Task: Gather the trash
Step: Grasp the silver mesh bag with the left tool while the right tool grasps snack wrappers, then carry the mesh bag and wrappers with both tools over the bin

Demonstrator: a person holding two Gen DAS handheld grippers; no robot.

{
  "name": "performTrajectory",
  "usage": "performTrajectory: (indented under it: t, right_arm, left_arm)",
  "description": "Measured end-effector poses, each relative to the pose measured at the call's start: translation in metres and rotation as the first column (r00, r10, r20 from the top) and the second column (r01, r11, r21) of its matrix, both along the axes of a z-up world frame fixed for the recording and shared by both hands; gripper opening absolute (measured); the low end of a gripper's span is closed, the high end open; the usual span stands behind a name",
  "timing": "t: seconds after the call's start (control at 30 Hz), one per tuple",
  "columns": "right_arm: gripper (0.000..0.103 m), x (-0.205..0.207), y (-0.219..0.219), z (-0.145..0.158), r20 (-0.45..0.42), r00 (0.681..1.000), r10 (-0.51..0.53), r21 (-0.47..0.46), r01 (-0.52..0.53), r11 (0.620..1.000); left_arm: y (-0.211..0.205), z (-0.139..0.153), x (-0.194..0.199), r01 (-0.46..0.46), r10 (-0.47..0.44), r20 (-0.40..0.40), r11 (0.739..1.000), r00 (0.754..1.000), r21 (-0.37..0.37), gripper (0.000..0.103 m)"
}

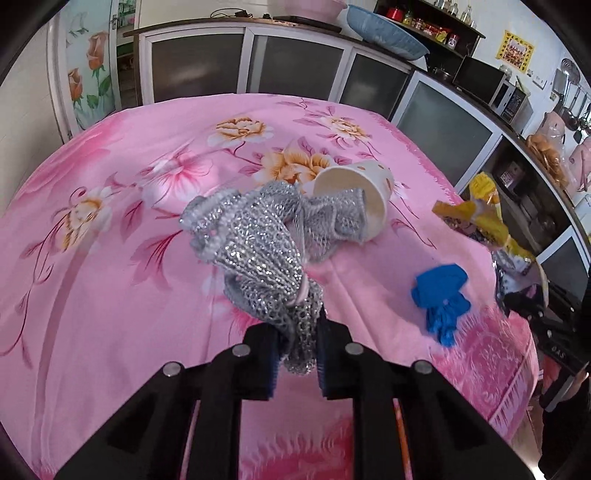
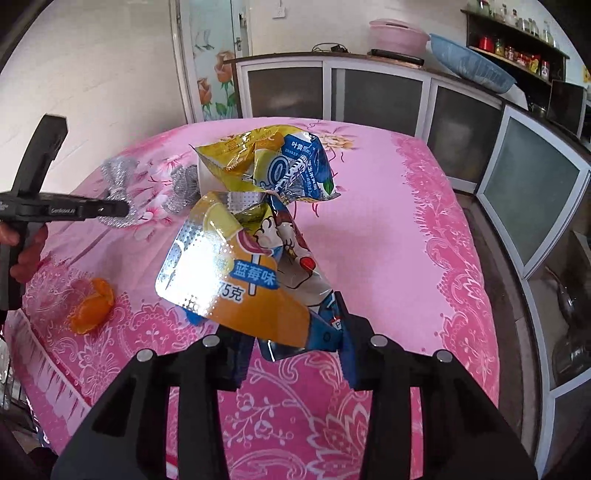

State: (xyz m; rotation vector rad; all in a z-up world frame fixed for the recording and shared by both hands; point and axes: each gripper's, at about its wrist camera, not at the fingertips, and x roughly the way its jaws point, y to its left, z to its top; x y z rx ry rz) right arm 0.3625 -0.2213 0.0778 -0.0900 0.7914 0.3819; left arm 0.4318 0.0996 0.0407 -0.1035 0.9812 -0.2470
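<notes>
My left gripper (image 1: 299, 339) is shut on a silver sparkly mesh cloth (image 1: 255, 243), which hangs bunched above the pink floral tablecloth (image 1: 110, 192). The cloth's far end reaches into a white paper cup (image 1: 362, 195) lying on its side. A crumpled blue glove (image 1: 441, 295) lies to the right. In the right wrist view my right gripper (image 2: 295, 332) is shut on a crumpled orange and blue foil snack wrapper (image 2: 236, 266), lifted off the table. A second yellow and blue wrapper (image 2: 273, 166) sticks up behind it. Orange peel (image 2: 90, 306) lies at the left.
Grey-panelled cabinets (image 1: 295, 66) run behind and to the right of the table. A blue basin (image 1: 388, 33) and a pink basin (image 2: 399, 35) stand on them. A person's hand (image 2: 26, 251) holds the left gripper's handle at the left edge. The table's right edge (image 2: 476, 258) drops off near the cabinets.
</notes>
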Motion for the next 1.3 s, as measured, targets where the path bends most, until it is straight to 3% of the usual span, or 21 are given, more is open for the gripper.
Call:
performTrajectory:
  t: [0.33, 0.53, 0.73, 0.9, 1.03, 1.13, 1.3]
  right_arm:
    - [0.037, -0.070, -0.042, 0.032, 0.033, 0.995, -0.097, 0.038, 0.096, 0.995]
    - [0.037, -0.131, -0.093, 0.041, 0.036, 0.978, -0.207, 0.056, 0.204, 0.977]
    - [0.037, -0.198, -0.145, 0.041, 0.034, 0.943, -0.332, 0.054, 0.330, 0.943]
    - [0.037, -0.247, -0.191, 0.038, 0.019, 0.897, -0.442, 0.058, 0.440, 0.896]
    - [0.037, -0.286, -0.223, 0.031, 0.003, 0.852, -0.524, 0.047, 0.523, 0.851]
    - [0.037, -0.311, -0.241, 0.020, -0.018, 0.821, -0.571, 0.045, 0.571, 0.820]
    - [0.037, -0.346, -0.265, -0.003, -0.058, 0.780, -0.623, 0.055, 0.626, 0.778]
  left_arm:
    - [-0.007, 0.036, -0.073, 0.036, -0.034, 0.096, 0.999, 0.995, -0.020, 0.015]
    - [-0.051, 0.057, -0.118, 0.146, -0.140, 0.157, 0.989, 0.978, -0.026, 0.015]
    - [-0.121, 0.061, -0.157, 0.305, -0.295, 0.170, 0.952, 0.940, -0.036, 0.015]
    - [-0.199, 0.050, -0.182, 0.466, -0.454, 0.151, 0.883, 0.878, -0.051, 0.015]
    - [-0.263, 0.040, -0.199, 0.591, -0.579, 0.139, 0.804, 0.803, -0.064, 0.016]
    - [-0.303, 0.031, -0.209, 0.657, -0.647, 0.119, 0.751, 0.753, -0.069, 0.016]
    - [-0.357, 0.018, -0.223, 0.726, -0.721, 0.085, 0.684, 0.687, -0.069, 0.016]
